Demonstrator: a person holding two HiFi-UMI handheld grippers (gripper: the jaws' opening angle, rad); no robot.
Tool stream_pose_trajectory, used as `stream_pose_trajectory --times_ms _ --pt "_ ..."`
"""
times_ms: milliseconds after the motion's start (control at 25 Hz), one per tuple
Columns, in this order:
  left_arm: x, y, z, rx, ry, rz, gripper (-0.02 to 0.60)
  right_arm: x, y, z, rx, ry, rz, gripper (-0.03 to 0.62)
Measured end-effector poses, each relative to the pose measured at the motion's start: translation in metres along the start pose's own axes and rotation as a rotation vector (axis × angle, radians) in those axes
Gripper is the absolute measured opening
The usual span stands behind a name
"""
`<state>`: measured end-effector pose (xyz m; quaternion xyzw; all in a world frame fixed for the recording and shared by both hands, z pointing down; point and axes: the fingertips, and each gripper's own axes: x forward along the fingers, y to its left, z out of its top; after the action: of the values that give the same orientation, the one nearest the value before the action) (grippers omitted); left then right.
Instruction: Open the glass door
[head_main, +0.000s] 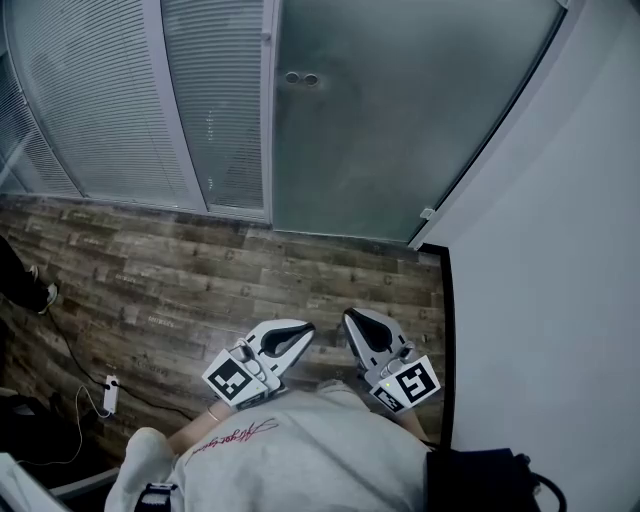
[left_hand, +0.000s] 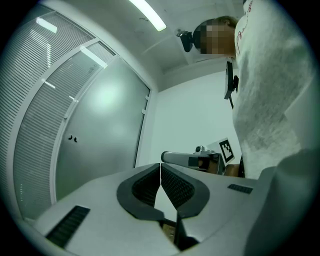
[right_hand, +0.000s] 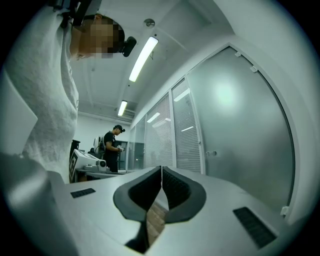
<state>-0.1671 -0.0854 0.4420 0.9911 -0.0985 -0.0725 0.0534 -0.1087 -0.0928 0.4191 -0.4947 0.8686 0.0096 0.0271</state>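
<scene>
The frosted glass door (head_main: 400, 120) stands closed ahead, its small round lock fittings (head_main: 301, 78) near its left edge. The same door (left_hand: 100, 135) shows in the left gripper view and, as the door (right_hand: 240, 135), in the right gripper view. My left gripper (head_main: 306, 327) is held close to my body over the wooden floor, jaws shut and empty, tips touching (left_hand: 160, 166). Beside it my right gripper (head_main: 350, 318) is also shut on nothing (right_hand: 161, 168). Both are well short of the door.
A white wall (head_main: 560, 300) runs along the right, meeting the door at a hinge (head_main: 427, 213). Blinds panels (head_main: 120, 100) fill the left. A cable and adapter (head_main: 110, 393) lie on the floor at left. Another person (right_hand: 111, 147) stands far off.
</scene>
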Motion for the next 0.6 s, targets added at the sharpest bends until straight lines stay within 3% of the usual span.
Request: stream_pose_trajectory --times_ms 600 --pt "0.001 0.026 0.003 -0.006 0.001 0.022 0.018 0.028 -0.015 0.004 0.036 -0.027 0.022 0.021"
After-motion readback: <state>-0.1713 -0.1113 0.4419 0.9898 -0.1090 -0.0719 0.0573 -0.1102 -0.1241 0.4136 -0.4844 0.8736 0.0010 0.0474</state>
